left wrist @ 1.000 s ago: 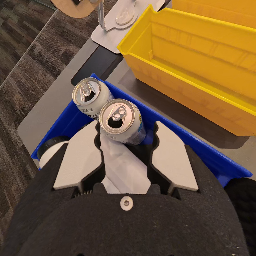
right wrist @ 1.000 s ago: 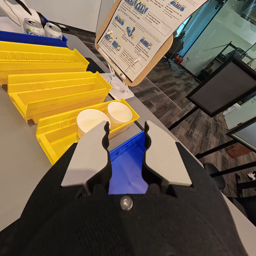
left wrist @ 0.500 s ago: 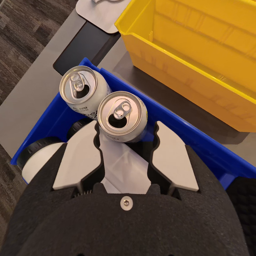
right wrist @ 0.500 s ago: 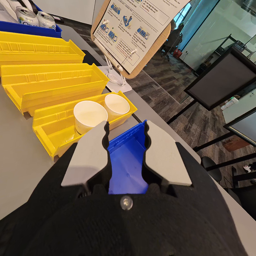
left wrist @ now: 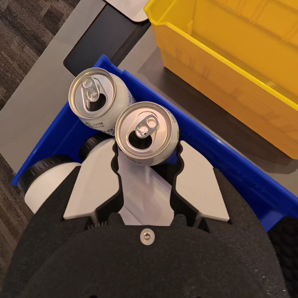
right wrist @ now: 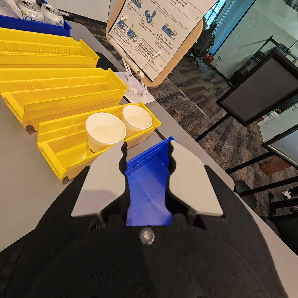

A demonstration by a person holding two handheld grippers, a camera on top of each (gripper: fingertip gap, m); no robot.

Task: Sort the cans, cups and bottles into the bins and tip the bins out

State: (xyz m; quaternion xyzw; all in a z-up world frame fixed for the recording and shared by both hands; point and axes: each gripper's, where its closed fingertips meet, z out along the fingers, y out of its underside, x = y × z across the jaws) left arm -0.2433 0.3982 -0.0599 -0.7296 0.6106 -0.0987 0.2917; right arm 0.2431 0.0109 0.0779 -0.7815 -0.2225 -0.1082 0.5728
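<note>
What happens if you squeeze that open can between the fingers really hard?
The can would probably dent: its tab is popped, so it looks emptied, thin and light. Its round, smooth side could slip. It already leans on the other can, so a nudge might tip it.

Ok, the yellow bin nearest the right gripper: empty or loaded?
Loaded: the nearest yellow bin holds two upright white paper cups, both showing empty insides.

Both cans [left wrist: 146,132] [left wrist: 91,96] are bare metal on top, with a satin sheen. The blue bin [left wrist: 209,162] and yellow bins [right wrist: 64,96] are glossy moulded plastic. The cups [right wrist: 105,129] are matt paper. The table [right wrist: 19,185] is smooth and matt. The floor [right wrist: 209,122] is rough carpet.
</note>
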